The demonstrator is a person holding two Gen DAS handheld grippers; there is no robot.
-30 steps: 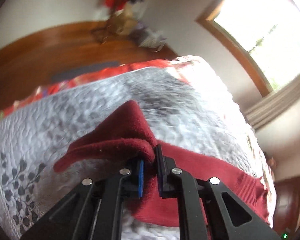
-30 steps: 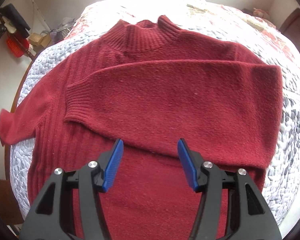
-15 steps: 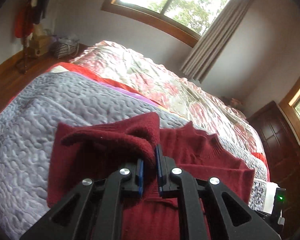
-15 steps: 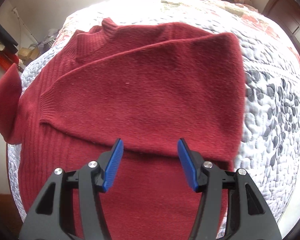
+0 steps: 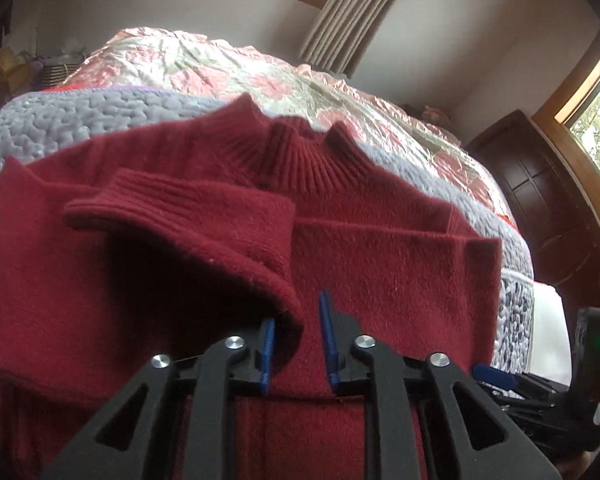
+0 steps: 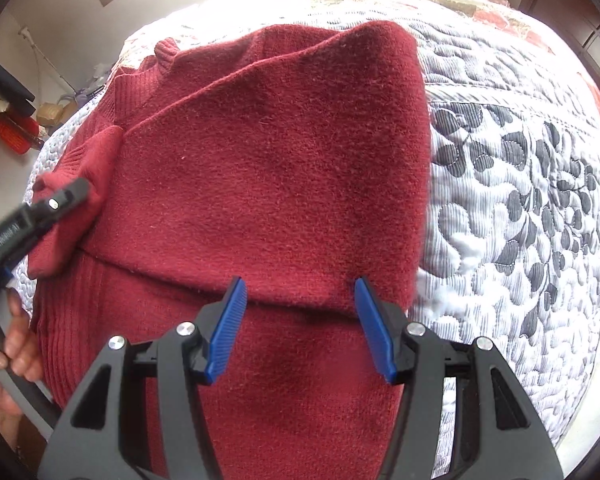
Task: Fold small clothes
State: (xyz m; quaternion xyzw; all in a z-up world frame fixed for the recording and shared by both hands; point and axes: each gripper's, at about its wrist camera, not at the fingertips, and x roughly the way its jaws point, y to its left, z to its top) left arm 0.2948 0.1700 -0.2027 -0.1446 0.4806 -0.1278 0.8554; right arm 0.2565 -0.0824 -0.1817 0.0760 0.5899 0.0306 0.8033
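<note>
- Bed covered by a grey-and-white quilt [image 6: 520,200] stitched with a dark leaf pattern; pink floral bedspread [image 5: 220,68] further up, toward the curtained window.
- Dark red knit sweater [image 6: 300,380] lying flat on the quilt, front up, ribbed collar [image 5: 300,156] at the far end, hem nearest the cameras.
- One sleeve [image 6: 280,160] folded flat across the chest, lying on the body of the sweater, its lower edge running just ahead of the right tool.
- Other sleeve [image 5: 204,232] brought over the chest from the opposite side, raised in a loose arch, ribbed cuff pointing outward, not yet lying flat.
- Right tool [image 6: 300,284] hovering low over the middle of the sweater, blue pads spread wide, nothing between them.
- Left tool [image 5: 297,332] over the chest, pads a narrow gap apart; a fold of the raised sleeve resting against the left pad, with clear space before the right pad, so not pinched.
- In the right wrist view, same left tool [image 6: 60,200] at the left edge, its tip against the sleeve cuff.
- Person's hand [image 6: 8,344] wrapped around that tool's handle, at the bed's edge.
</note>
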